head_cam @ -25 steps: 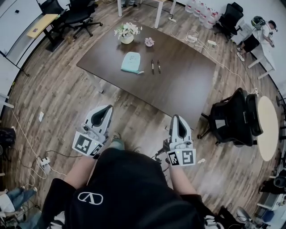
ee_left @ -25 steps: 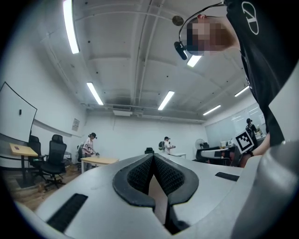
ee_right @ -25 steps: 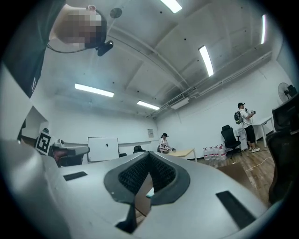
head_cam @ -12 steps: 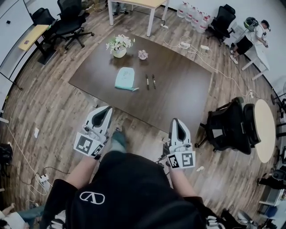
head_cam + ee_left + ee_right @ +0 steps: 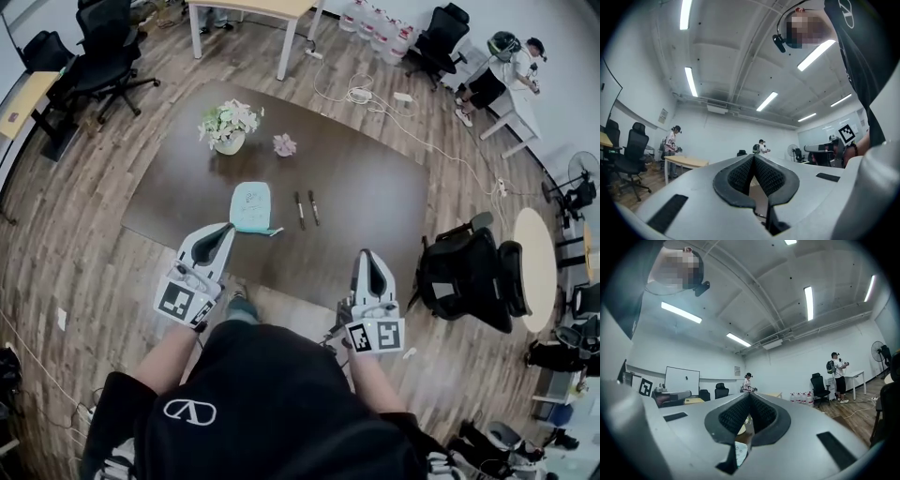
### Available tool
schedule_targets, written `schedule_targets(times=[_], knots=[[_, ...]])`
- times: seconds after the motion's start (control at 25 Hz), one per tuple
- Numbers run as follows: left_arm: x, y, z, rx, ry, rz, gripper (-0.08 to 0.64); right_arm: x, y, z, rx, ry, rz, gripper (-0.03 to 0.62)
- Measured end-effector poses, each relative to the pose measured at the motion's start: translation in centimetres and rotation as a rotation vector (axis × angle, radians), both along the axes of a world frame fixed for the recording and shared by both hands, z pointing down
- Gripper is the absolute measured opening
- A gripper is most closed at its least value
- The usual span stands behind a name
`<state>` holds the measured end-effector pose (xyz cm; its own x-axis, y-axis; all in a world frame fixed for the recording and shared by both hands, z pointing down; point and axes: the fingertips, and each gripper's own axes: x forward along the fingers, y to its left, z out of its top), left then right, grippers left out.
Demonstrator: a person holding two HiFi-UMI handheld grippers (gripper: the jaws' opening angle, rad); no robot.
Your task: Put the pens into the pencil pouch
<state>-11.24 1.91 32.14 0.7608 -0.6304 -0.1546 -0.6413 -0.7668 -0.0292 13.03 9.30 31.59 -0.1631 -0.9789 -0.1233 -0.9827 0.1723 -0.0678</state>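
While the pens lie beside the pencil pouch just ahead, the left gripper and right gripper are closed on nothing.

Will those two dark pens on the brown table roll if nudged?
Probably: the two slim dark pens lie loose on the smooth brown table, so a sideways push may roll them. They look thin and rigid, likely light to lift.

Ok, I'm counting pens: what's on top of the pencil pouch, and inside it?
Nothing lies on top of the pencil pouch; one pen and a second pen lie beside it on the table. Its inside is covered from view.
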Motion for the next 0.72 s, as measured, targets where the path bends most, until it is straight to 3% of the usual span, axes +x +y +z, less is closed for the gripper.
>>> schedule_targets(times=[0.36, 0.72], knots=[[-0.1, -9.9, 3.8, -0.045, -0.037, 0.102, 0.003, -1.7, -9.7, -0.2, -0.013, 0.036, 0.069, -0.011], [1.8, -13.0, 4.9, -0.076, -0.076, 0.064, 0.003, -0.3, -13.6, 1.5, -0.059, 0.007, 0.021, -0.011]])
